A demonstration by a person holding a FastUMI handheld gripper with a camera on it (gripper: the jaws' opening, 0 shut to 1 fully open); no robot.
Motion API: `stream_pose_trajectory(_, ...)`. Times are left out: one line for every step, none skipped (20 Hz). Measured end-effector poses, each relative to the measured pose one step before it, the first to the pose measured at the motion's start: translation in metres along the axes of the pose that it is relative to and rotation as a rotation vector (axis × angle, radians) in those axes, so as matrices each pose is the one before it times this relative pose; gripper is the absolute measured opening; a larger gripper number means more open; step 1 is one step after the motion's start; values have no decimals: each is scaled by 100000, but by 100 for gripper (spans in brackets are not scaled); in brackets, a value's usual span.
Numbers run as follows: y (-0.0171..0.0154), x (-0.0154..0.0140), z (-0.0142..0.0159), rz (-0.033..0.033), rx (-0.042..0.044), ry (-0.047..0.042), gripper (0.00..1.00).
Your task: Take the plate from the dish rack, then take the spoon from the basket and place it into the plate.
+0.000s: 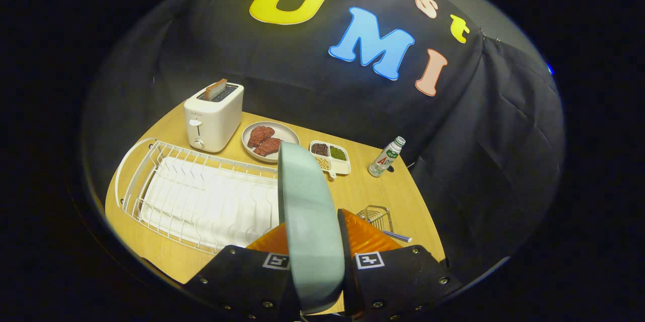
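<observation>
One step of three looks done: plate (308, 221) is out of the rack (201, 196) and riding edge-on in the gripper (315, 256), both fingers clamping it. It's sitting between the fingers and reaching up toward 12 o'clock, hanging above the table (363, 191).

Two steps are pending, as I'm judging it: setting the plate down, then moving the spoon.

Spoon (396, 236) is lying at the basket (375, 217), just past the right finger at about 2 o'clock; its striped handle is sticking out to the right.

Rack is sitting empty at 10 o'clock of the fingers.

Plate is looking pale grey-green, matte, with a thick rounded rim. No chips or food are showing. Its face is turned away, so I can't tell how deep it is.
</observation>
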State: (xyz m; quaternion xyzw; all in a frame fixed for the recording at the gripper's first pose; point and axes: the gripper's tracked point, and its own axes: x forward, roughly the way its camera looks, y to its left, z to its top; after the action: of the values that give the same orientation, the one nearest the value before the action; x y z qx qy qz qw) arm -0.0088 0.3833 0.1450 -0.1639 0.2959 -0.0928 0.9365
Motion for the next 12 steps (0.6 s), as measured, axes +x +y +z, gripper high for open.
stream_pose_trajectory(-431, -536, -829, 940, 515, 297, 31)
stream_pose_trajectory(-451, -392, -1122, 905, 897, 309, 31)
stream_pose_trajectory(-462, -416, -968, 760, 670, 451, 31)
stream_pose_trajectory(-457, -276, -1193, 859, 293, 556, 31)
stream_pose_trajectory(-384, -221, -1108, 990, 252, 774, 31)
stream_pose_trajectory(-232, -131, -1189, 1285, 196, 603, 31)
stream_pose_trajectory(-169, -100, -1106, 1549, 312, 827, 31)
stream_pose_trajectory(-276, -55, -1258, 1229, 542, 1191, 31)
stream_pose_trajectory(-143, 83, -1219, 1627, 611, 1325, 31)
stream_pose_trajectory(-40, 42, -1138, 2089, 883, 1308, 31)
stream_pose_trajectory(91, 237, -1075, 2539, 802, 1133, 31)
stream_pose_trajectory(116, 255, -954, 2762, 1326, 932, 31)
